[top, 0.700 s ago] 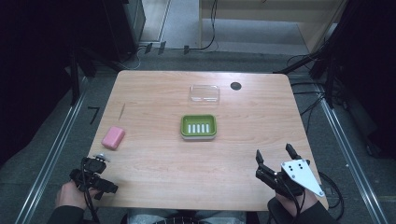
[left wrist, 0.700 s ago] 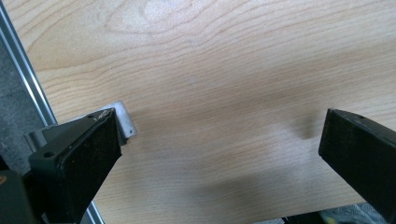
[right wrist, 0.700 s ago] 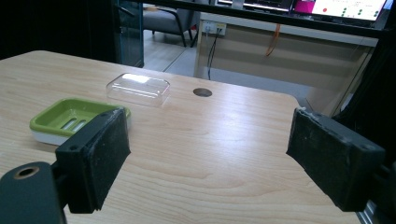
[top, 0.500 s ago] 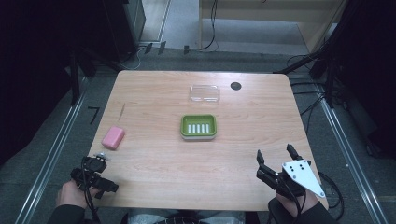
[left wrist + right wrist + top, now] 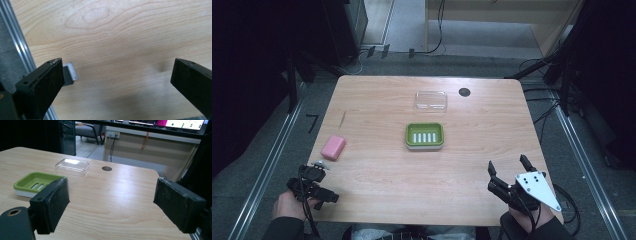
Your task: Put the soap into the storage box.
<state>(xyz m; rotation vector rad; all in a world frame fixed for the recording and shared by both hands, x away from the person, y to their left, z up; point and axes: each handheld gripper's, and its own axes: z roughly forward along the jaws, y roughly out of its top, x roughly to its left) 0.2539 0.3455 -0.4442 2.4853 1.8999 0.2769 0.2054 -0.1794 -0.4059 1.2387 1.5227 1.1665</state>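
Table (image 5: 377, 185): wood top, mostly bare; small dark round hole (image 5: 464, 92) near far edge, right of centre.
L gripper (image 5: 314, 192): at near-left corner, over table edge. Jaws spread wide in left gripper view, nothing betw. them, bare wood below.
R gripper (image 5: 507, 172): near-right corner, low over tabletop, grey plate on top. Jaws wide apart in right gripper view, holding nothing; they point toward far edge.
Pink soap (image 5: 333, 147): lies flat near left edge, just beyond L gripper, apart from it. Closest item to either tool.
Green soap dish (image 5: 424, 135): mid-table, slotted insert, empty. Well apart from soap and from both grippers.
Clear lid (image 5: 431, 100): just beyond dish, toward far edge, lying by itself, not on dish. Prob. open side down, but transparent plastic makes that hard to judge.
Small pale piece (image 5: 71, 72): by the L jaw at table edge; can't ID, partly hidden.
Step (my read): start pos., nothing grasped. Layout suggests soap → dish, then lid on.
Next move calls for: L gripper fwd over soap, jaws straddling its short sides, lower to table, close gently (bar likely slick, rounded). Then carry rightward to dish.
R gripper role: likely lid afterwards; approach from near side, avoid dish rim.
Risk: soap skidding across the wood if one jaw touches first.
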